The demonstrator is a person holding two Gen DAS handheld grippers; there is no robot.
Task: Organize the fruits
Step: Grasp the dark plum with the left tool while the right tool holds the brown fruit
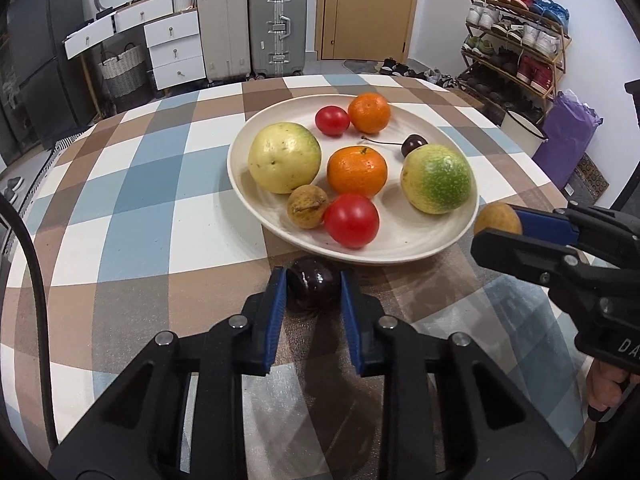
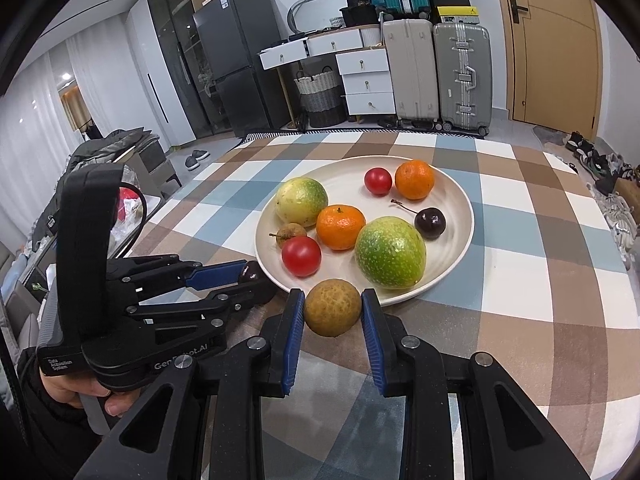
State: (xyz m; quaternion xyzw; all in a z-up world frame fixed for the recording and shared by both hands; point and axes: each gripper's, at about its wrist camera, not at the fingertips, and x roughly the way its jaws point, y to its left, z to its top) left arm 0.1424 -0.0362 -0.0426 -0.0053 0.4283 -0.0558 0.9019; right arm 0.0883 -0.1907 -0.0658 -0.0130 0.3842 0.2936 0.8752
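At the near edge of the checked desk [image 1: 132, 208], the left gripper [image 1: 313, 286] is clamped on a dark plum [image 1: 313, 285], its blue pads pressed against both sides of the fruit just short of the plate [image 1: 400, 248]. Beside it, the right gripper [image 2: 333, 308] is clenched on a brown round fruit [image 2: 332, 307] at the plate's rim. Beyond, the plate carries two tomatoes, two oranges, two green-yellow fruits, a small brown fruit and a cherry.

A home: suitcases [image 1: 256, 24], shoe rack [image 1: 516, 48], fridge [image 2: 236, 64] and drawers [image 2: 364, 80] surround the table [image 2: 520, 240].
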